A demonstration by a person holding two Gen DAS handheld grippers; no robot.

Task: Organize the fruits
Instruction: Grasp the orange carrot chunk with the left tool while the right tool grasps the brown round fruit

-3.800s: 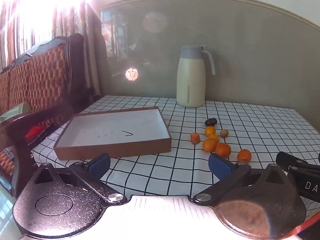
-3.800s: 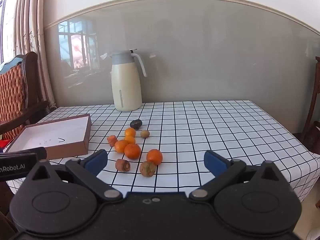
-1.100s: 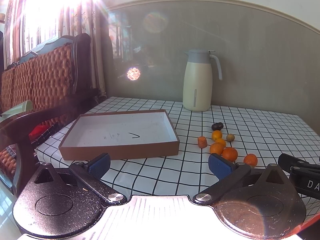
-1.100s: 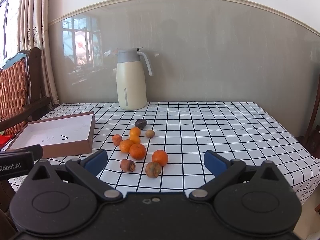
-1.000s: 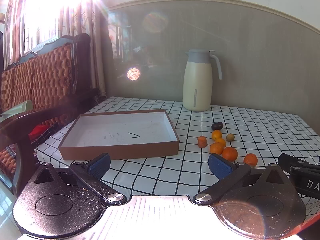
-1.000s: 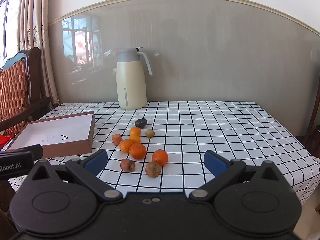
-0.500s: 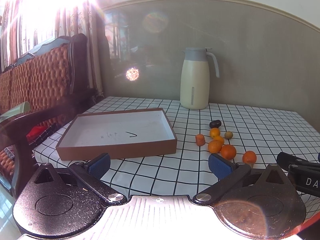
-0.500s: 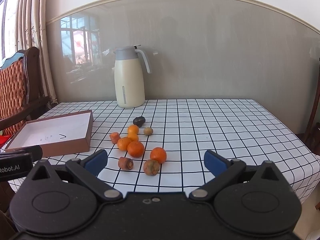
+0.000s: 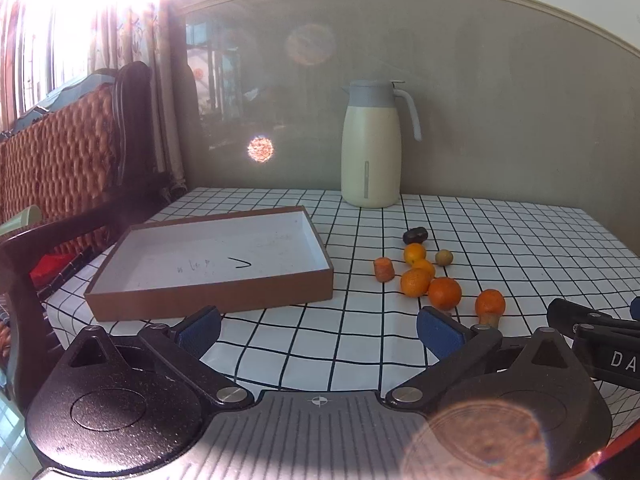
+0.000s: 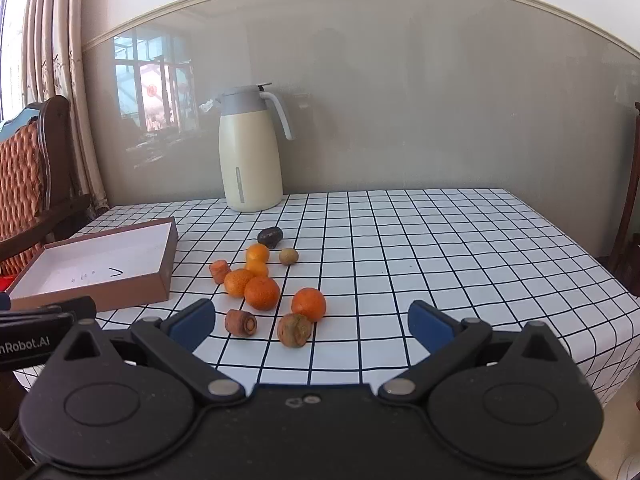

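Left gripper (image 9: 320,326) spread, holding nothing; right gripper (image 10: 312,324) spread, holding nothing; fruits (image 10: 262,292) loose on table (image 10: 440,248) beside box (image 9: 216,256).

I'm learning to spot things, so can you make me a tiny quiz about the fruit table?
1. True or false: the brown box already holds fruit.
2. What stands by the wall: A) thermos jug, B) bowl, C) lamp?
3. Fill in: the left gripper and right gripper are both ____.

Key: 1 false; 2 A; 3 open, holding nothing.
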